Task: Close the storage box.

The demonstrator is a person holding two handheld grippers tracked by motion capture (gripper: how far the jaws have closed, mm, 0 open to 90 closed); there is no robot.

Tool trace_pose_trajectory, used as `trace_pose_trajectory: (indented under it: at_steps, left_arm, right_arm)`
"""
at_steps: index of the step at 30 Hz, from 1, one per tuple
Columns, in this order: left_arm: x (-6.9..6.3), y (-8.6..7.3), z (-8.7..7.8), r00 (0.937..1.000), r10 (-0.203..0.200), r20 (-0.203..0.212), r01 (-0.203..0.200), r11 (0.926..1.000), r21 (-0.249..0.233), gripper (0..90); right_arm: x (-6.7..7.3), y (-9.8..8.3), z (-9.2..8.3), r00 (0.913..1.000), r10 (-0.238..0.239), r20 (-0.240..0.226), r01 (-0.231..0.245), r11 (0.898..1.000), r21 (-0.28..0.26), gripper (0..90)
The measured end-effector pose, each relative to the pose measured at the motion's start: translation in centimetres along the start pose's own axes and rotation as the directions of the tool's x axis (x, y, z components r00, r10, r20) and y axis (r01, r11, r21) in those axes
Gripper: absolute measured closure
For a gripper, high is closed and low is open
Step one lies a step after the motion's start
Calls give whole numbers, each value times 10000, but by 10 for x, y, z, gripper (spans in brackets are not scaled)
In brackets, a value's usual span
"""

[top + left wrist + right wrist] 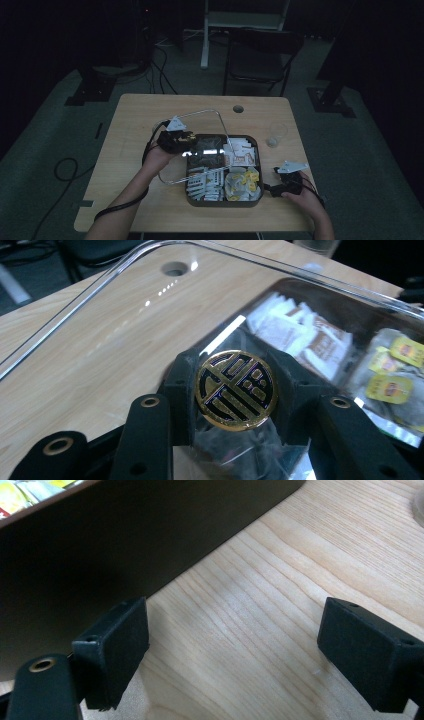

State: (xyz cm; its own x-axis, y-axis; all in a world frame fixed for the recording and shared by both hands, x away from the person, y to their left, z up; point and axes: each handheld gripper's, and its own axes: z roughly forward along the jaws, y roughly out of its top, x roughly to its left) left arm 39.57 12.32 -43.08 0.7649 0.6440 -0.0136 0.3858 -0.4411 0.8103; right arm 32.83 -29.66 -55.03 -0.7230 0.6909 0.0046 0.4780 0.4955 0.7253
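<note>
Clear lid lifted by its knob over the tea box.

At left, left gripper pinching the round gold-and-black knob of the clear lid, jaws clamped on either side, lid tilted and hanging half over the wooden table, half over the box's sachet compartments. At centre, dark tea box sitting on the table, filled with white packets and yellow-tagged tea bags. At right, right gripper resting just beside the box's right wall, jaws spread wide, nothing between them but bare wood.
</note>
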Motion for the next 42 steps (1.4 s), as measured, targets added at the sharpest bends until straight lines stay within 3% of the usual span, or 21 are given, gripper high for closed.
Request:
trace_pose_trajectory:
  at_steps: [8, 15, 27, 33, 42]
  left_arm:
    - [-22, 5, 14, 9968, 573, 561, -586, 9981, 205, 600]
    - [-34, 6, 23, 9918, 811, 986, -844, 9960, 301, 600]
    - [-58, 9, 46, 9755, 1283, 1789, -1384, 9894, 449, 600]
    - [-66, 9, 56, 9693, 1426, 2003, -1579, 9855, 627, 600]
    - [-72, 6, 69, 9651, 1491, 2152, -1712, 9813, 879, 600]
  right_arm:
    - [0, 0, 0, 10000, -2, -2, 2, 10000, -1, 127]
    - [0, 0, 0, 10000, -4, 0, 4, 10000, -3, 127]
    - [0, 0, 0, 10000, -10, 4, 10, 10000, -12, 127]
    - [0, 0, 0, 10000, -9, 3, 9, 10000, -11, 127]
    - [0, 0, 0, 10000, -15, 3, 15, 10000, -8, 127]
